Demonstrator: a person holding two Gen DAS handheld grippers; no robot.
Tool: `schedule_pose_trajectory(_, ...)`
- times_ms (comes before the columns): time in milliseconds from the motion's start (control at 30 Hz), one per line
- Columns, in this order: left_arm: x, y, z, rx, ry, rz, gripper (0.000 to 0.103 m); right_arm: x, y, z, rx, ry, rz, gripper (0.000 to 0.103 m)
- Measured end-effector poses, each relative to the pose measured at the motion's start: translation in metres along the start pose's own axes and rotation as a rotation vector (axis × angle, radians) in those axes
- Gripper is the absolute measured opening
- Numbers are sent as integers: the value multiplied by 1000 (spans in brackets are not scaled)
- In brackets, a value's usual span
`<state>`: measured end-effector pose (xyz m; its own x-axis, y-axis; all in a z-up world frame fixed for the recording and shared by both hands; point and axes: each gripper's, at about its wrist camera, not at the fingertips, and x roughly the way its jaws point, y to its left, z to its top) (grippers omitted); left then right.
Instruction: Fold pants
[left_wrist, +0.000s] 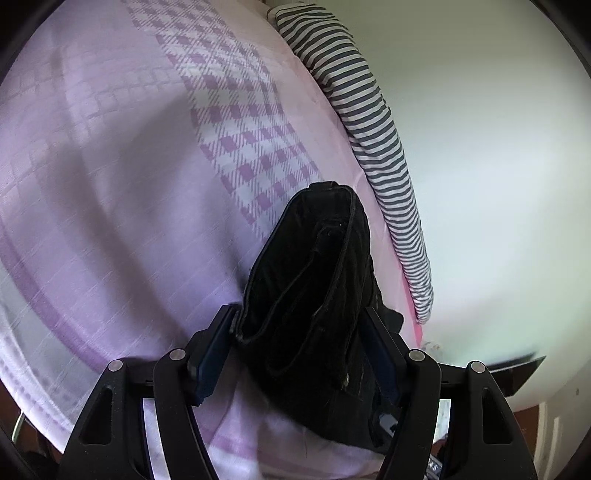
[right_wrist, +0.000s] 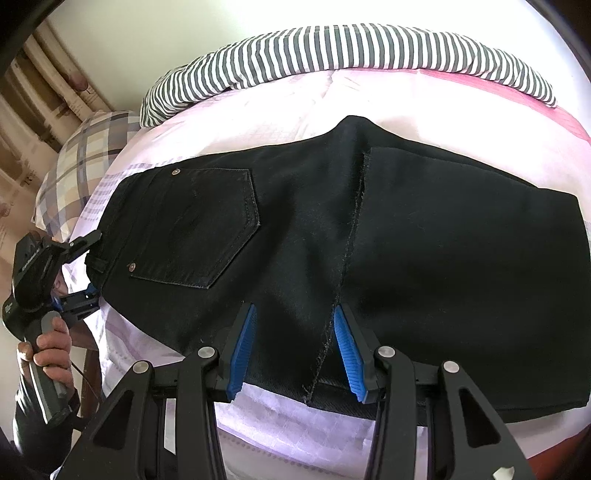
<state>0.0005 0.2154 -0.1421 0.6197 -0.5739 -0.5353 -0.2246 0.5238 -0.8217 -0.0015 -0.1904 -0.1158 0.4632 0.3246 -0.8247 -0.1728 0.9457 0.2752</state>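
Two hand-held grippers work on black pants (right_wrist: 369, 240) spread flat across a bed (right_wrist: 295, 435) covered in a pink-and-lilac checked sheet. The left hand-held gripper (left_wrist: 304, 347) is clenched on a bunched waistband end of the pants (left_wrist: 314, 280), cloth filling the space between its blue pads. The right hand-held gripper (right_wrist: 297, 350) has its jaws spread, one to each side of a seam at the near edge of the pants, not pinching. A back pocket (right_wrist: 195, 225) faces up on the left. A striped cushion (right_wrist: 332, 51) lies along the far edge, with a plaid pillow (right_wrist: 85, 158) at far left.
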Motion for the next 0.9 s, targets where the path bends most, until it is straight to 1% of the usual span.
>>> schedule_pose_trajectory(33,0,-1,-1,3,-2,12,61,0,0,0,2,1,-2,42)
schedule_pose_trajectory(67,0,-2,-2,7,-6,27,46,-1,-1,0,6,-3,-2,42)
schedule_pose_trajectory(100,1,-2,-2,10,-5,46,41,-2,-1,0,8,-5,2,42)
schedule_pose_trajectory(133,3,-2,-2,5,6,53,32,-2,-2,0,10,-6,4,42)
schedule_pose_trajectory(167,2,-2,-1,2,6,49,27,-4,-2,1,15,-13,3,42)
schedule_pose_trajectory(233,-2,-10,-2,18,0,43,23,-6,-4,2,22,-21,9,42)
schedule_pose_trajectory(333,-8,-38,-4,98,-12,73,21,-13,-9,2,35,-45,12,42)
schedule_pose_trajectory(400,-13,-58,-5,129,-17,66,20,-21,-15,3,48,-67,12,42)
schedule_pose_trajectory(500,-17,-104,-9,227,-17,59,19,-36,-30,2,88,-107,25,42)
schedule_pose_trajectory(600,-14,-156,-22,343,4,45,19,-48,-45,0,122,-141,34,43)
schedule_pose_trajectory(733,10,-234,-50,501,42,21,19,-70,-74,-7,176,-199,28,43)
schedule_pose_trajectory(767,16,-247,-58,532,51,16,19,-74,-80,-9,189,-210,26,43)
schedule_pose_trajectory(800,27,-269,-71,581,64,12,19,-82,-93,-13,213,-228,24,43)
schedule_pose_trajectory(867,43,-296,-93,650,92,3,18,-91,-112,-20,250,-247,14,43)
schedule_pose_trajectory(900,55,-311,-107,683,118,-7,18,-96,-125,-25,273,-257,8,43)
